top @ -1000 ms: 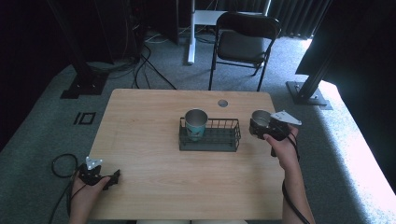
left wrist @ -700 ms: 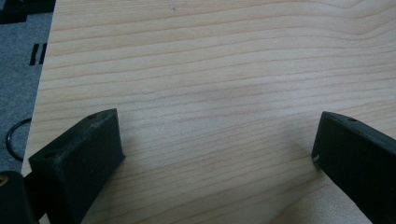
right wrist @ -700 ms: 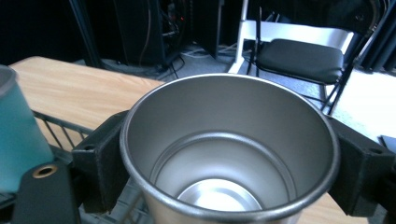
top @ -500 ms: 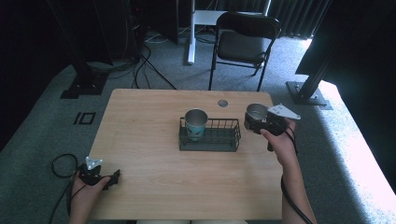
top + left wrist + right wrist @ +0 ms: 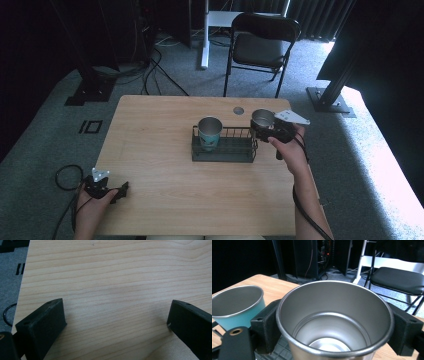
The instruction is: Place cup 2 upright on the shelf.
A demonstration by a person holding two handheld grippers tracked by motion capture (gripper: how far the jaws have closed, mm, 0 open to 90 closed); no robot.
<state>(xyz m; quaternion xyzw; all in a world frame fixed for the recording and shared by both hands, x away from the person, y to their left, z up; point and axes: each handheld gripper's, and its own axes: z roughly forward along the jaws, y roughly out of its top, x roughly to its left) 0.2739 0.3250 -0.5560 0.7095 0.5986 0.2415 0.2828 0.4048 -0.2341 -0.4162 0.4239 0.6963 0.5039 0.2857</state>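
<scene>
R gripper [image 5: 264, 126] clamps steel cup [image 5: 262, 118] above wire basket [image 5: 225, 150]; L gripper [image 5: 116, 322] spread wide (on table)

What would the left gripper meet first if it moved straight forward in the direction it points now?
Probably nothing. The left gripper, jaws open, looks along bare table; its line seems to pass left of the wire basket, though depth is unclear.

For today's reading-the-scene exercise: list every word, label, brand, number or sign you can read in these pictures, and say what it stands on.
None can be read.
Steel cup held in the right gripper: plain metal, no print seen.
Teal cup in the wire basket: no label visible.
Table under the left gripper: bare wood grain.
</scene>
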